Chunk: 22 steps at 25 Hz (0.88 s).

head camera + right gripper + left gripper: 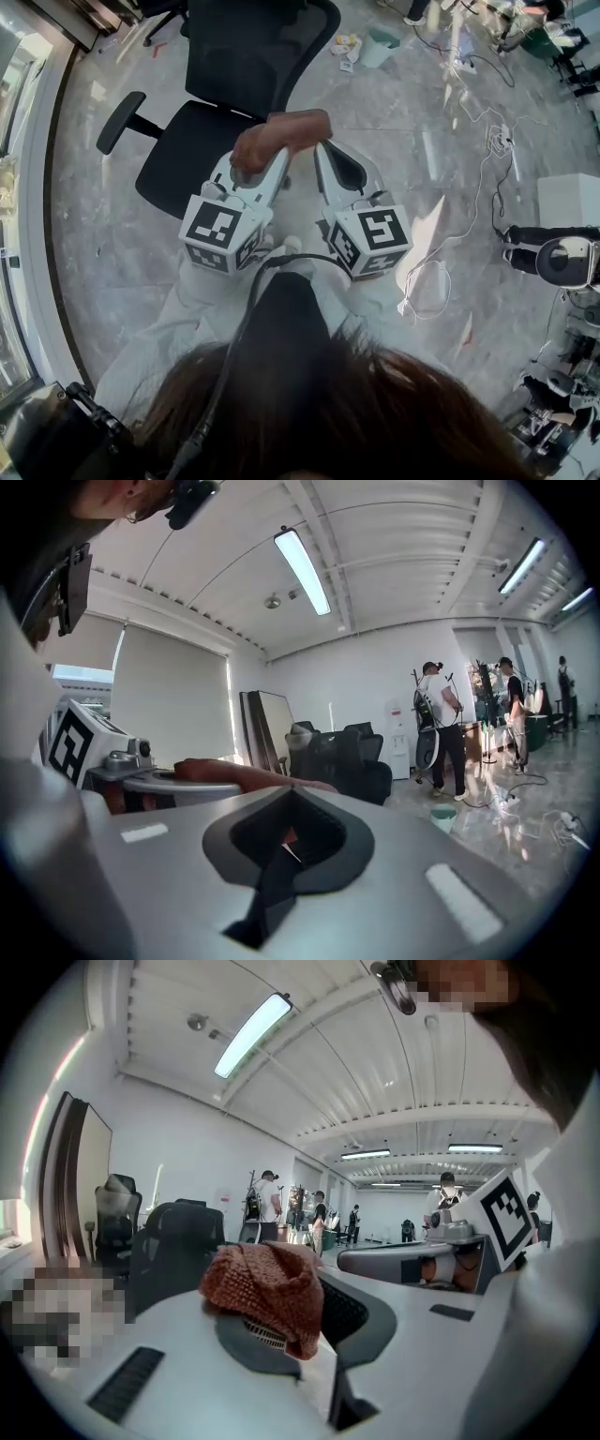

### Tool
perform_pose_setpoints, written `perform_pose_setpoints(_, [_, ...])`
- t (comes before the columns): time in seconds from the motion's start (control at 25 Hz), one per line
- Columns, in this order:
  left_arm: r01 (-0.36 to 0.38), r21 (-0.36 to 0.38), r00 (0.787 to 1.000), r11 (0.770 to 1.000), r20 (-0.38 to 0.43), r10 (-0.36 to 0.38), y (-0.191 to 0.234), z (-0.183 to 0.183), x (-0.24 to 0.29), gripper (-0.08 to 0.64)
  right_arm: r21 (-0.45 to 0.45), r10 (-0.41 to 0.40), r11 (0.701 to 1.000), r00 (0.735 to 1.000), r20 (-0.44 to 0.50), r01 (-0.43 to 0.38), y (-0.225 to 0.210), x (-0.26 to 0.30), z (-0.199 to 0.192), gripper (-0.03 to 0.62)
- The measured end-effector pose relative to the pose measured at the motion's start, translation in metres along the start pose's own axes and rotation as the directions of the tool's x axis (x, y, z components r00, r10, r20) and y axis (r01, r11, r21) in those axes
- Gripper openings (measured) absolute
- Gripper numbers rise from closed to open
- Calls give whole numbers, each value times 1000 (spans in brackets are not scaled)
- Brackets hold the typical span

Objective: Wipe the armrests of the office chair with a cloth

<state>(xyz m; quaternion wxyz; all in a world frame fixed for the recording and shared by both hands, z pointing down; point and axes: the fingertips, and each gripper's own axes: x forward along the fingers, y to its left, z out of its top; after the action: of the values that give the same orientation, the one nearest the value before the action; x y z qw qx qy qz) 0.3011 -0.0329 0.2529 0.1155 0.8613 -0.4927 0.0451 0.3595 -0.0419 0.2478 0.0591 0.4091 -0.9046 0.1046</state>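
The black office chair [202, 141] stands on the floor below me, its left armrest [120, 122] sticking out to the side; the other armrest is hidden. Both grippers are held up over its seat, side by side, apart from the chair. My left gripper [251, 176] is shut on a reddish-brown knitted cloth [281, 136], which bunches over its jaws [267, 1288]. The cloth reaches across to the tip of my right gripper [326, 155]. Those jaws are shut [286, 841], with a bit of red cloth showing between them.
A teal bucket [380, 47] stands behind the chair. White cables [487, 141] trail over the marble floor at the right, near a white box [567, 197]. Several people [439, 728] and dark chairs [342, 757] are farther off in the room.
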Motion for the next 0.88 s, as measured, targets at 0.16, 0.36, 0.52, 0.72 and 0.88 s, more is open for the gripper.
perform_pose_setpoints(0.16, [-12, 17, 1000, 1000, 8, 12, 3, 8, -2, 35, -41, -24, 999, 1000, 4, 24, -1, -3, 0, 2])
perform_pose_setpoints(0.36, [-7, -3, 1000, 1000, -4, 7, 6, 1, -2, 35, -6, 15, 1000, 1000, -8, -15, 4, -1, -5, 0])
perform_pose_setpoints(0.52, [-6, -2, 1000, 1000, -12, 6, 6, -2, 0, 35, 0, 17, 1000, 1000, -20, -17, 1, -2, -9, 0])
perform_pose_setpoints(0.72, [-10, 4, 1000, 1000, -21, 10, 7, -6, 1, 35, -2, 13, 1000, 1000, -27, -13, -1, -2, -15, 0])
perform_pose_setpoints(0.88, [-7, 10, 1000, 1000, -23, 7, 6, -5, 3, 35, -6, 13, 1000, 1000, -28, -13, -2, -2, -14, 0])
